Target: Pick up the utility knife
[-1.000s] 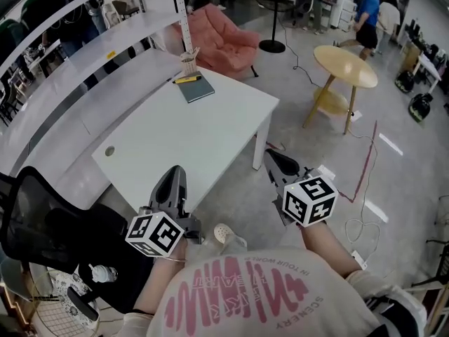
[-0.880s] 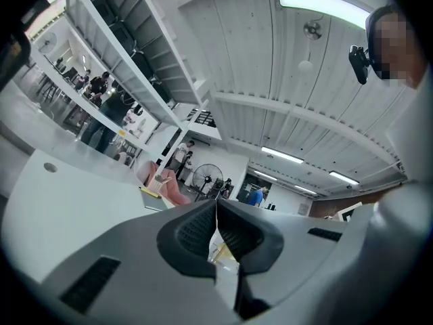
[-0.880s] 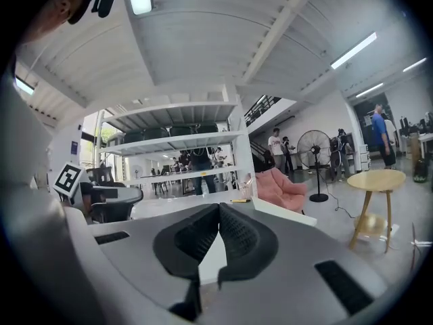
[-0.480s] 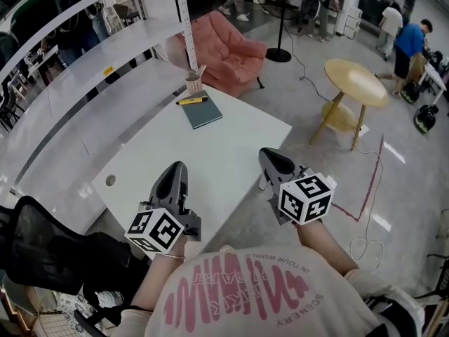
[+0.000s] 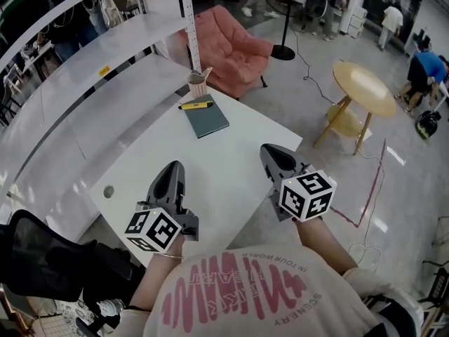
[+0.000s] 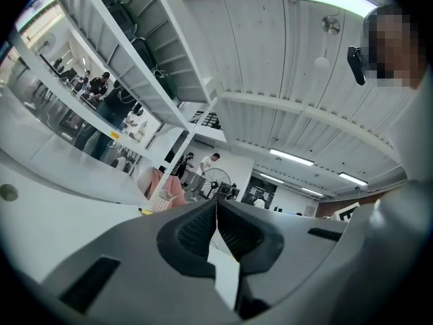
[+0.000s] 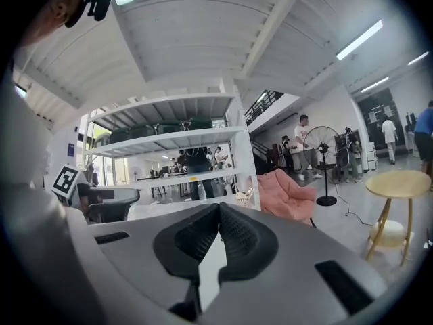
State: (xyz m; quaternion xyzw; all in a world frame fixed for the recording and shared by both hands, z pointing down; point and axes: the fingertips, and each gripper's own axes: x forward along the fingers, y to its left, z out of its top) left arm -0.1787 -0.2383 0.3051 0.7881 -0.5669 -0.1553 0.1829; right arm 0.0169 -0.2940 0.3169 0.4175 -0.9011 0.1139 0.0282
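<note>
Open workshop, grey floor (image 5: pixel 316 181), one pink armchair (image 5: pixel 228 51). One white bench (image 5: pixel 161 153). At its far corner one green notebook (image 5: pixel 205 119), one yellow utility knife (image 5: pixel 195 105) along its far edge. Near edge: left tongs (image 5: pixel 173 168), right tongs (image 5: pixel 270 150), both closed, holding nothing.

Left gripper (image 5: pixel 173 168), right gripper (image 5: pixel 271 151): grey, black-white marker cubes (image 5: pixel 306 195). White shirt (image 5: pixel 238 293), pink print.
</note>
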